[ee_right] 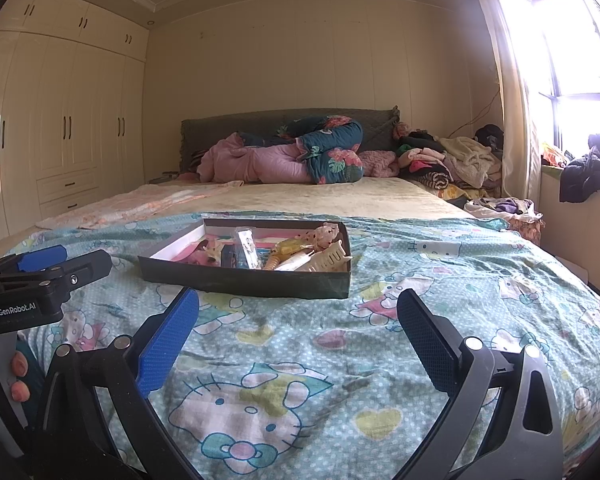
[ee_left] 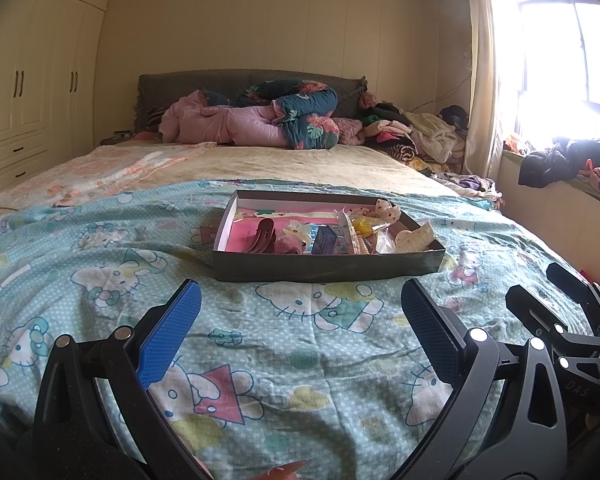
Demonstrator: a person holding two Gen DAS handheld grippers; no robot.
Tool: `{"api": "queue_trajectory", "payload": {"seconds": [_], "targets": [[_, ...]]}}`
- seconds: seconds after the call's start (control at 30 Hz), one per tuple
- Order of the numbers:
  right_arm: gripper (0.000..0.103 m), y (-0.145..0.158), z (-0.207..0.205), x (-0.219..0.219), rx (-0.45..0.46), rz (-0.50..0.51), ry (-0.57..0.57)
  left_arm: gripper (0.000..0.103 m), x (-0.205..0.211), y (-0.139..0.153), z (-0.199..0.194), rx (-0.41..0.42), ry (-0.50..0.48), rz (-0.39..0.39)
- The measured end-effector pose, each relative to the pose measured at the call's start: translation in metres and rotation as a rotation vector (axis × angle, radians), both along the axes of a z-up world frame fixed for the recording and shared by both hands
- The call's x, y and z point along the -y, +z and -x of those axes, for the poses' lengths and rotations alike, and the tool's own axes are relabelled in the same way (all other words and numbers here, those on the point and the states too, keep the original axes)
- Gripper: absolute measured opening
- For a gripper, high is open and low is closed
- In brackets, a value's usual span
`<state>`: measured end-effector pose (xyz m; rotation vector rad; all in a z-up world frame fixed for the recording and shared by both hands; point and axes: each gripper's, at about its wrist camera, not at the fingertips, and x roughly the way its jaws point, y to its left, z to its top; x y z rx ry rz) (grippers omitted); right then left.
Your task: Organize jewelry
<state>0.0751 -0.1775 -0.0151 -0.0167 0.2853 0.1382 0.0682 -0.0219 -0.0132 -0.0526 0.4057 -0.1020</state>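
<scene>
A shallow dark box (ee_left: 324,270) (ee_right: 244,282) lies on the cartoon-cat bedspread and holds a heap of hair accessories. Among them are a dark red claw clip (ee_left: 262,234), a cream claw clip (ee_right: 332,258), a small blue carton (ee_left: 326,240) and a spotted bow (ee_left: 388,210). My left gripper (ee_left: 300,300) hovers open just short of the box, with nothing between its blue pads (ee_left: 172,332). My right gripper (ee_right: 298,308) is open too, a little to the right of the left one, also short of the box. Each gripper shows at the edge of the other's view.
Bundled pink and floral quilts (ee_left: 260,120) lie at the headboard, with a pile of clothes (ee_left: 404,136) to their right. A cream wardrobe (ee_right: 64,132) lines the left wall. A bright window (ee_left: 568,68) and a ledge with dark clothes are on the right.
</scene>
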Motion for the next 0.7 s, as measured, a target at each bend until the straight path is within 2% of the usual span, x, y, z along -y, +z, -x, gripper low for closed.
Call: {"api": "queue_trajectory", "payload": {"seconds": [0.7], "targets": [[0.097,0.0005,0.0001,-0.0016,-0.005,0.009,-0.002,0.092,-0.0053,0.0024,-0.0034,-0.017,0.011,0.002]]}}
